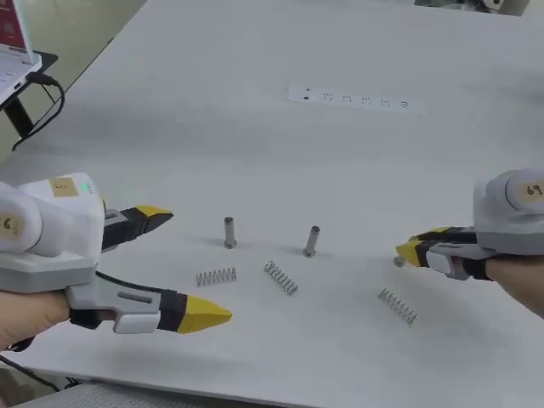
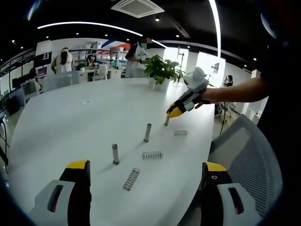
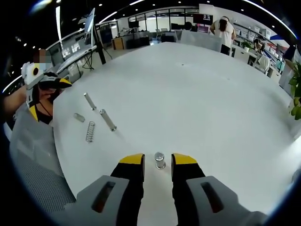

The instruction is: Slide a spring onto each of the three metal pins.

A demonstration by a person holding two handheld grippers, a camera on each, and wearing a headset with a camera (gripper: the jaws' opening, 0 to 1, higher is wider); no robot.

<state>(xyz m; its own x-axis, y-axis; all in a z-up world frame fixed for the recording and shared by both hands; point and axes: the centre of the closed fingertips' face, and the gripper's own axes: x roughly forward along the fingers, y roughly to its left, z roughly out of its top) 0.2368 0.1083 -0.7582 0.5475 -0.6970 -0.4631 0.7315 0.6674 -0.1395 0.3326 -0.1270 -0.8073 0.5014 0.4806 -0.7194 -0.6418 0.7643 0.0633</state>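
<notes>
White table [image 1: 340,170], open office — ceiling strip lights [image 2: 84,22]

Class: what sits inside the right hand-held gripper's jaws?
One bare upright metal pin stands between the right hand-held gripper's tips. In the head view they cover most of it.

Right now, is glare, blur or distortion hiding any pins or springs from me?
Head view: even light, faint shadows, springs slightly soft but readable. Left gripper view: fisheye curves the table edge; bright ceiling strips, no glare on the pins. Right gripper view: the near pin between the tips of the right claw is sharp.
</notes>
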